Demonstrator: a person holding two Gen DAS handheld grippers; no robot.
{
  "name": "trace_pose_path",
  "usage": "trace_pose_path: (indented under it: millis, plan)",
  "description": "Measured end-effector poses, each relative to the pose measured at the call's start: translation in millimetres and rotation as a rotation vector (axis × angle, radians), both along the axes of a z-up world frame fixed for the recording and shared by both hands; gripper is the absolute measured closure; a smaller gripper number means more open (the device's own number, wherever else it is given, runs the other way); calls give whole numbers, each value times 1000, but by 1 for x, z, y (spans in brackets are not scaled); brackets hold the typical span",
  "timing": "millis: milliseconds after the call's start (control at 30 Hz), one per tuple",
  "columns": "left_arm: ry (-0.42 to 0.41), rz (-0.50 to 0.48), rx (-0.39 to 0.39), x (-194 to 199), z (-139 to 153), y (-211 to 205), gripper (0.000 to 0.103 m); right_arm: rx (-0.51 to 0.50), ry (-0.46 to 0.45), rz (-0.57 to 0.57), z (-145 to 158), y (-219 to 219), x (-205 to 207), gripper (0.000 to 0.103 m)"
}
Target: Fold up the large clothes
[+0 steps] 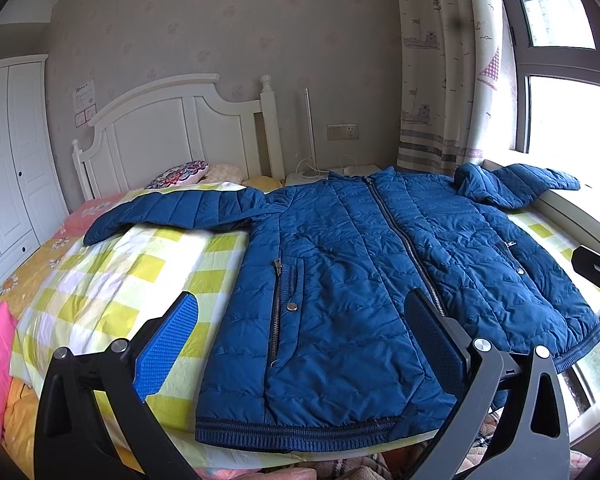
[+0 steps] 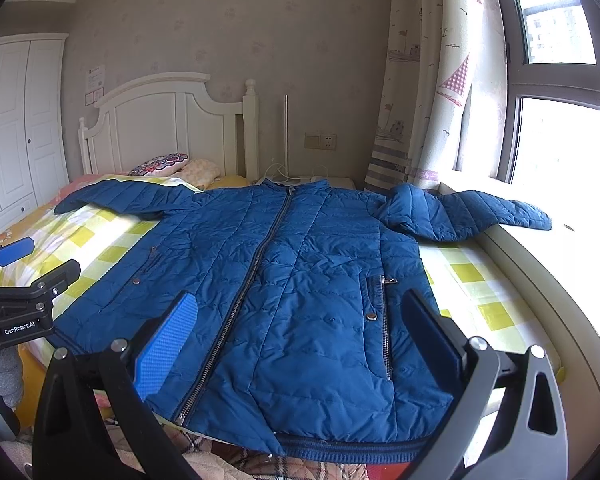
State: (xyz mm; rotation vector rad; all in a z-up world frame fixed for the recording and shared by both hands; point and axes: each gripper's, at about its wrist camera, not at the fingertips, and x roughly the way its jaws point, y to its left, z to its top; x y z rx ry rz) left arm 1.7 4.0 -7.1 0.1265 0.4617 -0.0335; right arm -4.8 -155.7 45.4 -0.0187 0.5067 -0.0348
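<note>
The left gripper (image 1: 300,344) and the right gripper (image 2: 300,340) are both held wide apart and empty above the near hem, presumably so that an edge can be pinched. The blue quilted jacket (image 1: 360,280) is laid flat, front up and zipped, on the yellow checked sheet (image 1: 112,280) of the bed, collar at the far end. Both sleeves are spread outward, the right sleeve (image 2: 480,212) reaching the windowsill (image 2: 548,264), so no fold appears made yet.
</note>
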Motion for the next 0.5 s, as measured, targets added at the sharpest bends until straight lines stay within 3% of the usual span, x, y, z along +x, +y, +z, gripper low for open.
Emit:
trace_pose_path:
  millis: [500]
  plan:
    - [7,3,-11,2,-2,7,4,15,3,2,-2,-2,1,2]
